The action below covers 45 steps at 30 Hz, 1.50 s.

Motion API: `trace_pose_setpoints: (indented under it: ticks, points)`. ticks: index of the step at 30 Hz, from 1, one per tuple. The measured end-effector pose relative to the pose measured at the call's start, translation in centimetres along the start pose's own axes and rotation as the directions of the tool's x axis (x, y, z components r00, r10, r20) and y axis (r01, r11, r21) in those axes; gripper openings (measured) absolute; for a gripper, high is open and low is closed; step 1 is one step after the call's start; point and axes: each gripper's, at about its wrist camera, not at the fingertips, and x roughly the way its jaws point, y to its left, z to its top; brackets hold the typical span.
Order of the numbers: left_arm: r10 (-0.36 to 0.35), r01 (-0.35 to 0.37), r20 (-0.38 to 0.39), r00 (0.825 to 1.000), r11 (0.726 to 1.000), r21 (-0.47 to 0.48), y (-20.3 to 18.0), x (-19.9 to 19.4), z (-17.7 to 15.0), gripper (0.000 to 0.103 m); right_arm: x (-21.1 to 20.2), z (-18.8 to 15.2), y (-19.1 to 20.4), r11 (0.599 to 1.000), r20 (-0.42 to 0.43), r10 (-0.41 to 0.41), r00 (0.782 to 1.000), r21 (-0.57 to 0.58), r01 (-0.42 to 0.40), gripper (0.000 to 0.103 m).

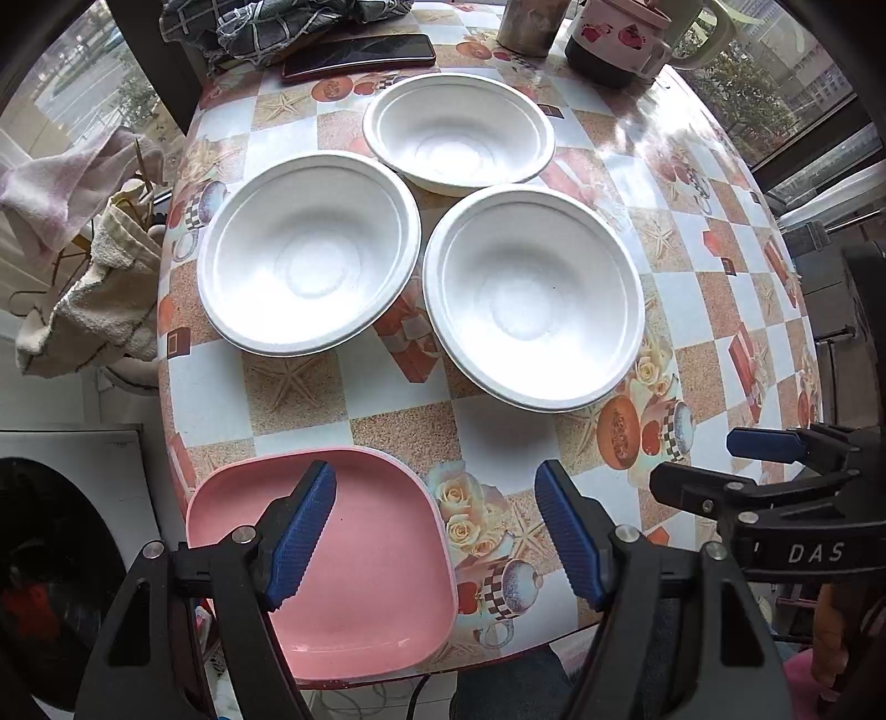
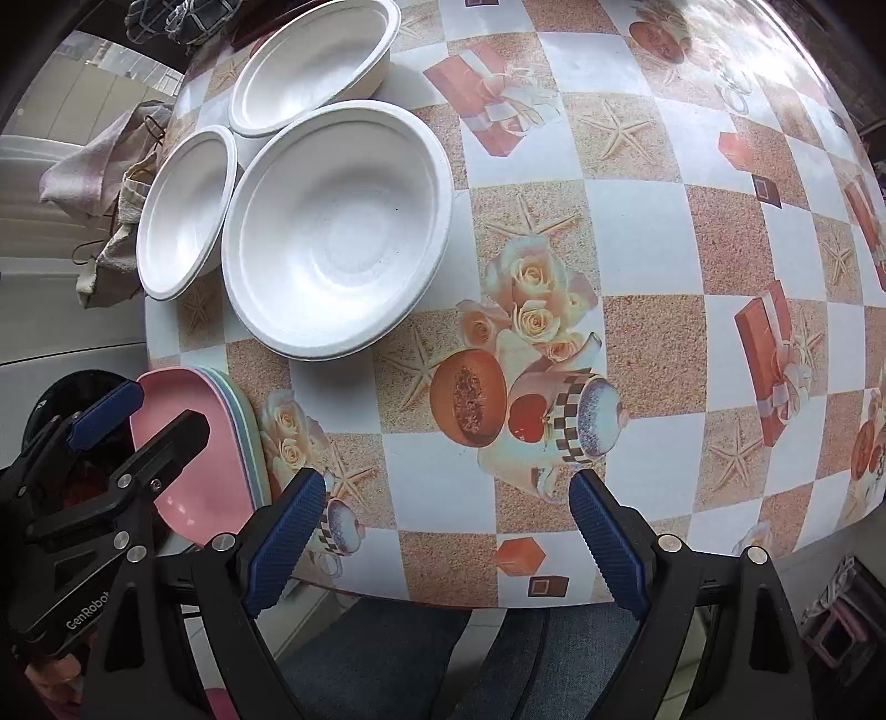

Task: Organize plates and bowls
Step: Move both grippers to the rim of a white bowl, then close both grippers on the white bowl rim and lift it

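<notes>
Three white bowls sit on the patterned table: one at the left (image 1: 308, 252), one at the right (image 1: 532, 296) and one behind them (image 1: 458, 133). They also show in the right wrist view: nearest (image 2: 338, 230), left (image 2: 185, 210), far (image 2: 315, 63). A stack of square plates with a pink one on top (image 1: 360, 565) lies at the near left table edge; it also shows in the right wrist view (image 2: 194, 443). My left gripper (image 1: 434, 540) is open and empty above the pink plate's right side. My right gripper (image 2: 448, 540) is open and empty over the near table edge.
At the back of the table (image 1: 498, 437) lie a dark phone (image 1: 360, 55), a checked cloth (image 1: 277, 22), a metal cup (image 1: 529, 25) and a flowered mug (image 1: 614, 39). Towels (image 1: 94, 293) hang off to the left of the table. A window is at the right.
</notes>
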Motion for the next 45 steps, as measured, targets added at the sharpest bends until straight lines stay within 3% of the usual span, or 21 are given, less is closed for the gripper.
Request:
trace_pose_setpoints:
  ticks: [10,18,22,30,39,42,44,45]
  points:
    - [-0.011,0.007,-0.023,1.0,0.985,-0.172,-0.1,1.0,2.0,0.078,-0.3,4.9,0.7,0.994,-0.009,-0.043,0.999,-0.103,0.041,0.091]
    - [-0.021,0.005,-0.056,0.998,0.96,-0.279,-0.6,3.0,3.7,0.078,0.6,6.9,-1.3,0.992,-0.043,-0.069,0.997,-0.107,0.064,0.091]
    - [0.007,-0.027,-0.066,0.998,0.949,-0.313,-0.5,3.9,4.6,0.078,0.2,8.8,-1.2,0.992,0.001,-0.072,0.997,-0.1,0.072,0.091]
    - [0.028,-0.066,-0.103,0.994,0.922,-0.381,-0.2,5.7,6.0,0.078,0.9,13.4,2.3,0.979,0.04,-0.076,0.996,-0.188,0.082,0.091]
    - [0.015,-0.064,-0.117,0.993,0.899,-0.432,-0.5,7.6,7.5,0.077,4.5,15.6,5.9,0.955,0.022,-0.095,0.995,-0.282,0.097,0.09]
    - [-0.004,-0.048,-0.118,0.993,0.896,-0.441,-0.6,8.1,7.7,0.06,5.4,16.1,7.0,0.946,0.001,-0.087,0.996,-0.314,0.083,0.064]
    - [-0.018,-0.038,-0.122,0.992,0.897,-0.441,-0.7,8.5,7.7,0.04,6.1,16.2,7.3,0.946,-0.032,-0.076,0.997,-0.319,0.062,0.038]
    - [-0.025,-0.034,-0.128,0.991,0.899,-0.437,-0.8,8.7,7.7,0.036,6.3,16.2,7.2,0.949,-0.042,-0.07,0.997,-0.312,0.054,0.034]
